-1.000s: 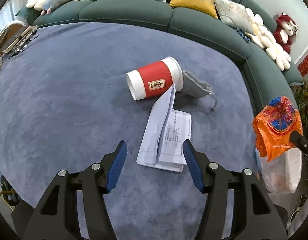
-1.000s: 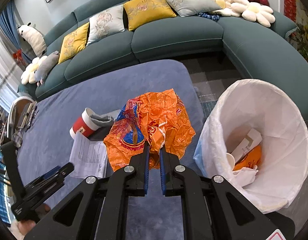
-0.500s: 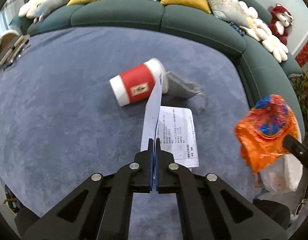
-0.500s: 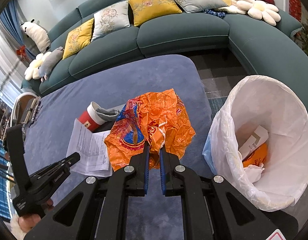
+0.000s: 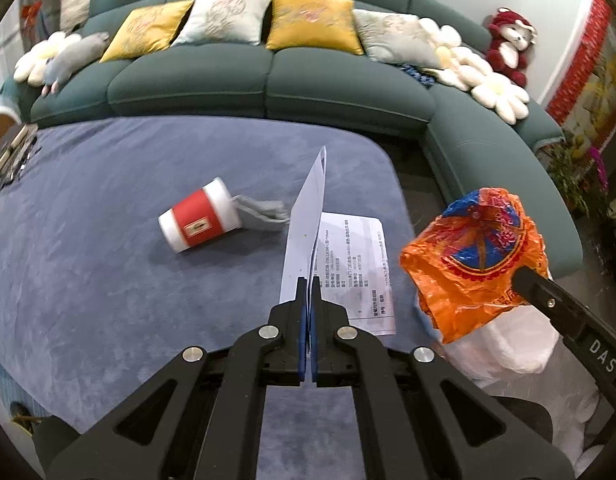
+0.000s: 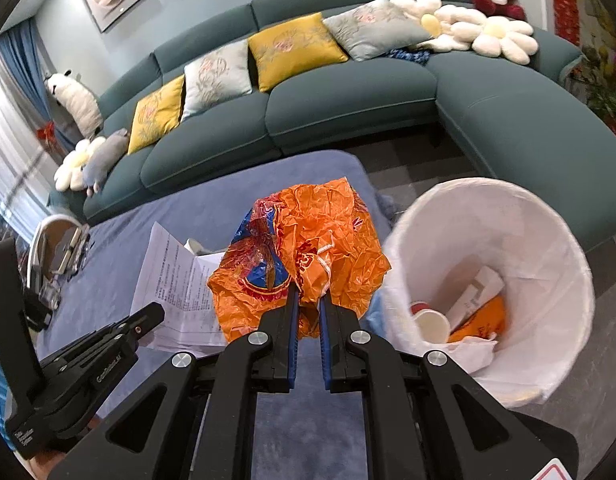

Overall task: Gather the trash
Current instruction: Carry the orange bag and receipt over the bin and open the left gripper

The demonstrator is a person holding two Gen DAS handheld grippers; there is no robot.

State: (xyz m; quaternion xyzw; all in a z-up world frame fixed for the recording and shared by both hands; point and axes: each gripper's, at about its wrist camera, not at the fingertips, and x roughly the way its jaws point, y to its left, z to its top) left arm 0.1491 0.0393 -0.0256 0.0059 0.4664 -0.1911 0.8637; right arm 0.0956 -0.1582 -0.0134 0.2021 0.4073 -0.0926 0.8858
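A blue rug [image 5: 108, 280] fronts a green sofa [image 5: 268, 80]. The left gripper [image 5: 309, 292] is clamped on a paper [image 5: 306, 220], lifted on edge. The right gripper [image 6: 308, 304] pinches an orange bag [image 6: 308, 248] just left of the bin [image 6: 547, 248]. Farther left on the rug, a red cup [image 5: 198, 221] lies on its side.

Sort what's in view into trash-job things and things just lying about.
Job: paper in left gripper; orange bag in right gripper; cup; bin.
Lying about: sofa, cushions, teddy bear, grey cloth.

Left tool [image 5: 309, 292] clamped paper [image 5: 308, 216], lifted it off rug [image 5: 108, 280]
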